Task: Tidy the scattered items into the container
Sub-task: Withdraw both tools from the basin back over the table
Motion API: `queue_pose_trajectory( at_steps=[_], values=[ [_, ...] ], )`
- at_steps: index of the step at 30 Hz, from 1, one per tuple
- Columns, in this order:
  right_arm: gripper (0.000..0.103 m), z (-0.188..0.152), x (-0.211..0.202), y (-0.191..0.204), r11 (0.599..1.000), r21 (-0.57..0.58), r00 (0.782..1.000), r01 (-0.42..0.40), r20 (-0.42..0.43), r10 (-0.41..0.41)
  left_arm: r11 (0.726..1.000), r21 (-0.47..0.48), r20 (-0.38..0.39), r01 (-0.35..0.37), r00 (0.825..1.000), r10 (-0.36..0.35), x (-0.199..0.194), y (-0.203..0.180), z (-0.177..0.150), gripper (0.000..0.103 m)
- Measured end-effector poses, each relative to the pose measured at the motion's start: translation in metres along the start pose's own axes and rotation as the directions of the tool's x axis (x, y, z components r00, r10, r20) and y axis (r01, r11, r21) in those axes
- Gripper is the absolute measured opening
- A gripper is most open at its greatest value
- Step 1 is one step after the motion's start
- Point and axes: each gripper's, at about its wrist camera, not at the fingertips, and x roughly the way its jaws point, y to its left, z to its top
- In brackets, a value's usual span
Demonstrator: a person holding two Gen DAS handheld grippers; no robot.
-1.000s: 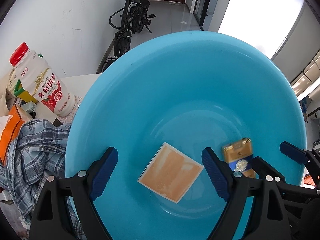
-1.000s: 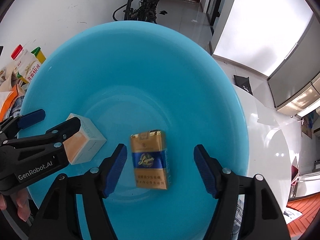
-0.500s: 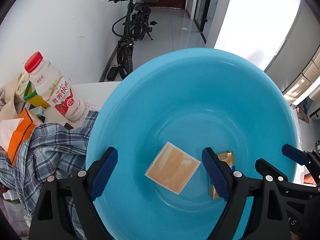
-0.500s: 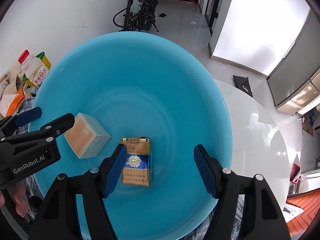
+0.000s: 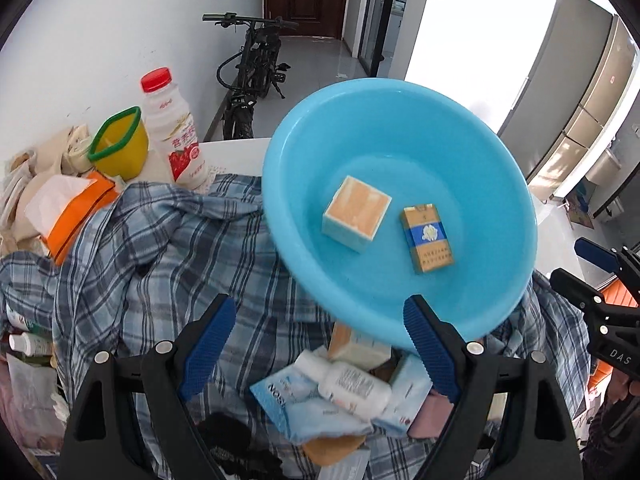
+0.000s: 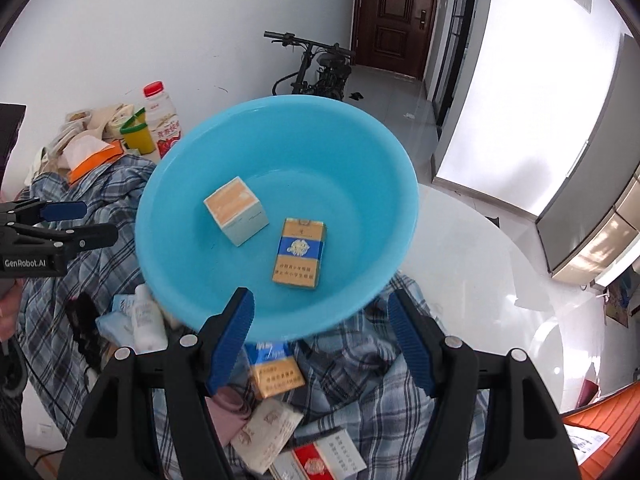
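A blue basin rests on a plaid shirt. Inside it lie a peach-topped cube box and a gold and blue cigarette pack. My left gripper hangs open and empty in front of the basin's near rim, over a white bottle and a blue tissue packet. My right gripper is also open and empty, above a second gold cigarette pack and a red pack. Each gripper shows at the edge of the other's view.
The plaid shirt covers much of the white round table. At the back left stand a red-capped drink bottle, a yellow cup and an orange tissue pack. A bicycle leans by the wall.
Both grippers have drawn back and up from the basin. The cigarette pack dropped from between the right fingers and settled in the basin. The pile on the shirt has come into view.
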Motion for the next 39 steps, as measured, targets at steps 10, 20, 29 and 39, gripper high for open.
queue_pose_trajectory(
  at_steps=[10,20,29,39],
  values=[
    [0.069,-0.069,-0.035,-0.016,0.996,0.060,0.998,-0.066,0.011,0.065,0.999,0.034,0.008,-0.018,1.000,0.017,-0.043,0.024,-0.094,0.088],
    [0.073,-0.079,-0.035,0.000,0.994,0.067,0.995,-0.090,0.038,0.087,0.991,0.120,0.038,-0.062,0.998,0.057,-0.048,0.001,-0.105,0.088],
    [0.078,-0.127,-0.042,0.020,0.993,0.090,0.990,-0.078,0.126,0.066,0.990,0.139,0.003,0.021,1.000,-0.022,-0.026,-0.020,-0.153,0.088],
    [0.078,-0.166,-0.009,0.026,0.985,0.118,0.992,-0.126,0.022,0.124,0.966,0.244,-0.108,0.085,0.992,-0.060,0.008,-0.040,-0.187,0.088]
  ],
)
